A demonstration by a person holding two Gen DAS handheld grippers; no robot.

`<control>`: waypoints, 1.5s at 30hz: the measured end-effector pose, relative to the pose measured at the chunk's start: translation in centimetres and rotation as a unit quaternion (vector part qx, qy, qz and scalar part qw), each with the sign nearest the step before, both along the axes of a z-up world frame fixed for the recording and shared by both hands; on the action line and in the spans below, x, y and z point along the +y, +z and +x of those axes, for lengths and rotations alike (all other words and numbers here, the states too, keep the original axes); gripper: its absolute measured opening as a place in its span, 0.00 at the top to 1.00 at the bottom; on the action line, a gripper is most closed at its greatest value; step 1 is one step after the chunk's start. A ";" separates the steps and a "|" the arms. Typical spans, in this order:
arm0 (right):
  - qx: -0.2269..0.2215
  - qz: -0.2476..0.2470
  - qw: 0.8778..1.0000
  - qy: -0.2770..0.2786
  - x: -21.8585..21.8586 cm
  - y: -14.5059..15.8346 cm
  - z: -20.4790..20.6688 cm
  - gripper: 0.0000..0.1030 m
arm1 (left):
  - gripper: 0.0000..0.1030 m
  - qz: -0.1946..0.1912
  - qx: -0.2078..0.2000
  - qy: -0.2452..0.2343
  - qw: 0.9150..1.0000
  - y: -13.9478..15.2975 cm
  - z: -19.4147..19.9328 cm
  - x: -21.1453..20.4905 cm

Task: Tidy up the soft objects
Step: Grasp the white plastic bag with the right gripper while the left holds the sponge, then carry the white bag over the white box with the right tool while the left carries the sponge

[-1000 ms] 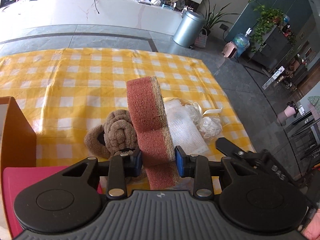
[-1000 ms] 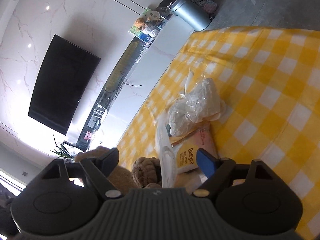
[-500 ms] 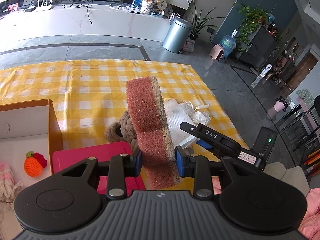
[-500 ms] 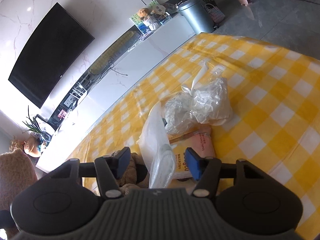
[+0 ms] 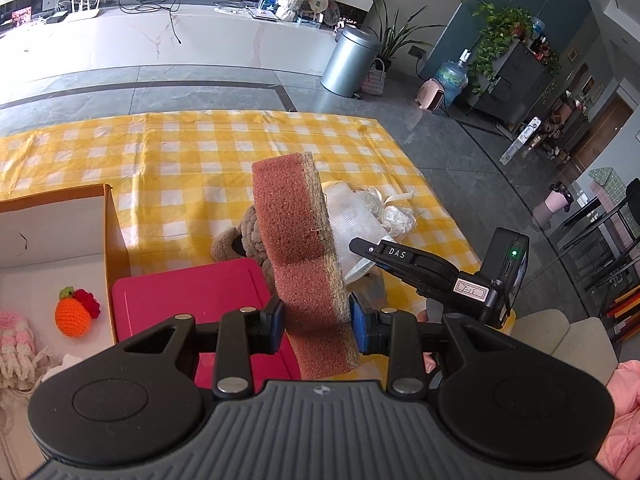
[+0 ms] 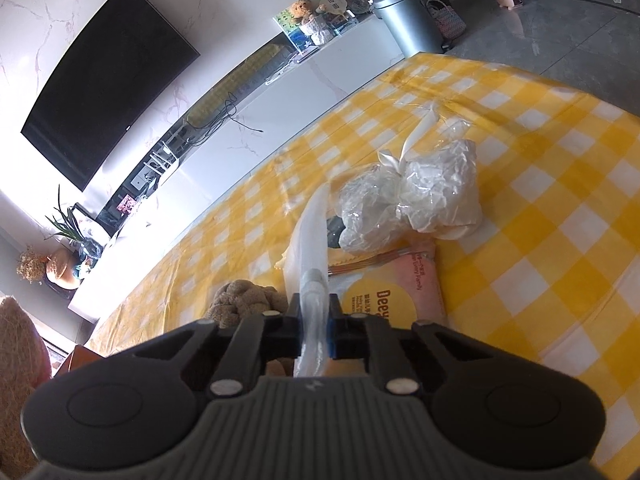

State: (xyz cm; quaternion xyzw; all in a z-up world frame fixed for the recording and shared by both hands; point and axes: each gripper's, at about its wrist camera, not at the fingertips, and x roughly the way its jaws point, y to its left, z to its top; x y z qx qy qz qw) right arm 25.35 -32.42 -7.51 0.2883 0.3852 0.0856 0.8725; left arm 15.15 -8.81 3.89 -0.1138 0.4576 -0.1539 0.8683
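My left gripper (image 5: 316,326) is shut on a reddish-brown sponge (image 5: 296,240) with a tan scouring side, held upright above the pink lid (image 5: 192,296). My right gripper (image 6: 314,330) is shut on the edge of a white plastic packet (image 6: 310,240) standing on the yellow checked cloth; the right gripper also shows in the left wrist view (image 5: 432,276). A brown plush toy (image 6: 244,300) lies left of the packet, partly hidden behind the sponge in the left wrist view (image 5: 236,240). A crinkled clear bag (image 6: 416,196) and a pink tissue pack (image 6: 400,292) lie to the right.
An open cardboard box (image 5: 108,232) at the left holds a crocheted orange fruit (image 5: 74,312) and a pink-white knit item (image 5: 14,340). The table's right edge (image 5: 440,200) drops to a grey floor. A pink sleeve (image 5: 624,412) is at the lower right.
My right gripper has closed on the white packet. My left gripper has pulled back and up with the sponge, bringing the box and pink lid into view.
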 end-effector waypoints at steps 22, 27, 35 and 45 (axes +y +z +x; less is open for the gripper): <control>-0.105 -0.005 0.991 -0.077 -3.1 6.6 -5.8 1.00 | 0.64 -0.036 -0.032 0.043 0.998 1.1 -4.5 7.6; -0.165 0.012 0.984 -0.070 -3.5 10.3 -8.5 1.00 | 0.64 -0.070 -0.047 0.085 0.993 1.4 -6.6 12.2; -0.236 -0.011 0.972 -0.009 1.9 14.9 -10.8 1.00 | 0.64 -0.128 -0.082 0.165 0.975 0.9 -8.9 20.2; -0.280 -0.064 0.948 0.136 14.5 18.8 -12.7 1.00 | 0.64 -0.109 -0.101 0.206 0.967 -1.6 -10.3 25.5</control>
